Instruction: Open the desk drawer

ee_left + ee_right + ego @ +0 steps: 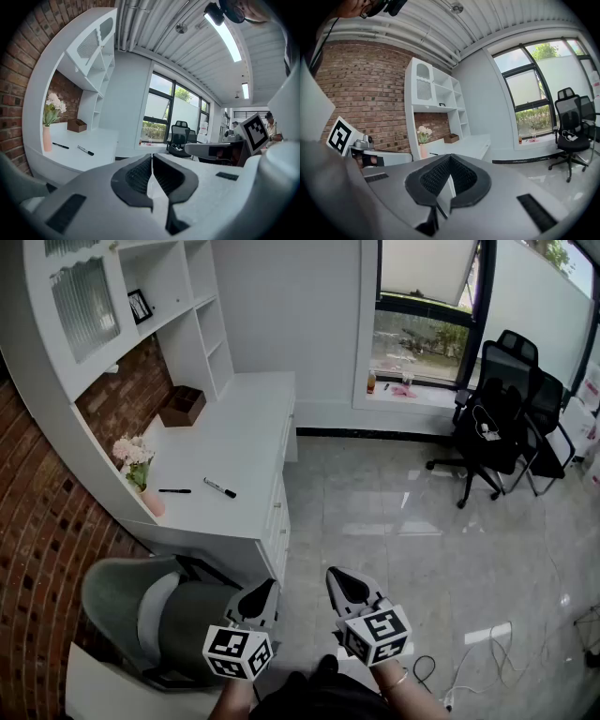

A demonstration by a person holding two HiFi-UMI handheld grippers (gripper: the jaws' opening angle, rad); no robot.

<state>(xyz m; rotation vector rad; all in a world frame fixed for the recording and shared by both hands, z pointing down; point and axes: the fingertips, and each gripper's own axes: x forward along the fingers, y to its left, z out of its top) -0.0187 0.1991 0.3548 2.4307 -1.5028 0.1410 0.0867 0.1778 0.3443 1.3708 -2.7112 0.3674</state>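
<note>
The white desk [239, 442] stands along the left wall. Its drawer fronts [279, 514], with small knobs, face the tiled floor and sit flush with the desk. My left gripper [267, 585] and right gripper [336, 575] hover side by side near the bottom of the head view, well short of the drawers and apart from them. In the left gripper view the left gripper [152, 157] has its pads together with nothing between them, and the desk [89, 145] lies ahead to the left. The right gripper [450, 157] is shut too, also on nothing.
A grey chair [155, 610] stands just left of my left gripper, by the desk's near end. On the desk are a pink vase of flowers [141, 474], two markers [219, 487] and a brown box [183, 405]. Black office chairs [497, 418] stand by the window, and cables [469, 652] trail on the floor.
</note>
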